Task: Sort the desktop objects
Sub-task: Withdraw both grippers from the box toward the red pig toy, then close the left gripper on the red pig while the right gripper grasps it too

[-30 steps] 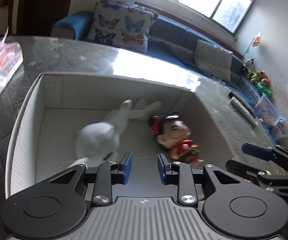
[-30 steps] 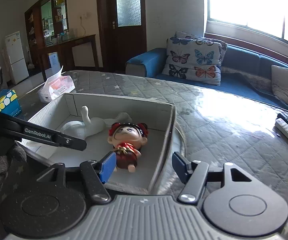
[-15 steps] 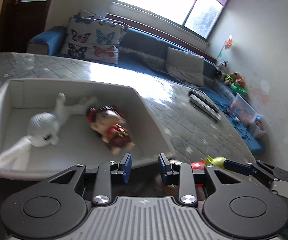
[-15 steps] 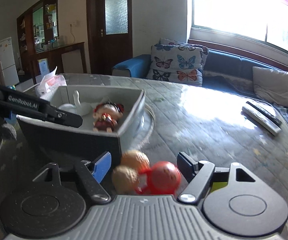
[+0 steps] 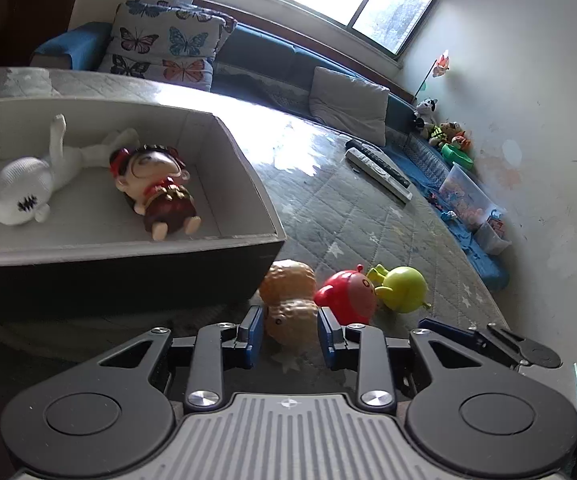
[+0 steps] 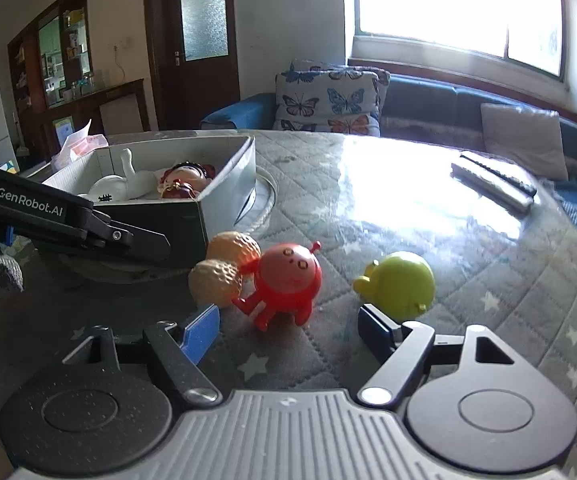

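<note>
A: Quilted, star-patterned counter (image 6: 468, 264) in a sunlit living room. State of each hand-held gripper?

B: Left hand-held gripper (image 5: 290, 336): blue pads parted, flanking the near lobe of the tan peanut toy (image 5: 290, 300); contact not discernible. Right hand-held gripper (image 6: 288, 330): spread wide, empty, low over the counter, just short of the red figure (image 6: 288, 280).

A: Positions of the remaining loose toys?

B: Red figure touching the peanut toy; yellow-green figure (image 6: 402, 284) just beside it, on the right, apart in the right wrist view. All three on the counter, near the corner of the box (image 5: 244, 240).

A: Contents of the box?

B: White plush (image 5: 28, 188) and doll in red (image 5: 156, 192), lying side by side on the box floor.

A: Farther back?

B: Two remote controls (image 6: 492, 186) well apart from the toys; beyond, blue sofa (image 6: 428, 96) with butterfly cushions (image 6: 328, 100).
</note>
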The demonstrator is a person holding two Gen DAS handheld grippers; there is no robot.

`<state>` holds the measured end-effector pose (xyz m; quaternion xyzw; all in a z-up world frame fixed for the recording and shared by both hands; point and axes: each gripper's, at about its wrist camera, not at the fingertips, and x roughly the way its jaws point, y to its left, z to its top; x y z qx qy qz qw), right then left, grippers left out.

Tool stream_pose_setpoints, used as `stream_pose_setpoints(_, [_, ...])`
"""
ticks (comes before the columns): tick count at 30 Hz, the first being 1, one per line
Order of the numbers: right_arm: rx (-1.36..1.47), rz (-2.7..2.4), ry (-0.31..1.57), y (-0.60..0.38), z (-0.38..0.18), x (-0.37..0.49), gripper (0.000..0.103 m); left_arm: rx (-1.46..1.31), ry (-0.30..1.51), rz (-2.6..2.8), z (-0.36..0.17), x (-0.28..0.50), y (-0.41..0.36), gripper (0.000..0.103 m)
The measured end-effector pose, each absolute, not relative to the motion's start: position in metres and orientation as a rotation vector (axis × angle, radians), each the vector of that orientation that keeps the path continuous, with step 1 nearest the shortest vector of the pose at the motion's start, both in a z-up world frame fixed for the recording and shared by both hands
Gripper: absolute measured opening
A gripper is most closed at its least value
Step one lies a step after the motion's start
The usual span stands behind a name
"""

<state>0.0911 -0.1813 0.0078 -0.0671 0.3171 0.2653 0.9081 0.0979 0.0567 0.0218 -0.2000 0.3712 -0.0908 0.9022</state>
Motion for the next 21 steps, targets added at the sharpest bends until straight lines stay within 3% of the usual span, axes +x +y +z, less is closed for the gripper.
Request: stream_pose_setpoints(21, [-0.054, 0.554, 0.673, -0.171, -0.001, 0.121, 0.069, -0.439, 0.788, -0.187, 0.011, 0.115, 0.051, 0.032])
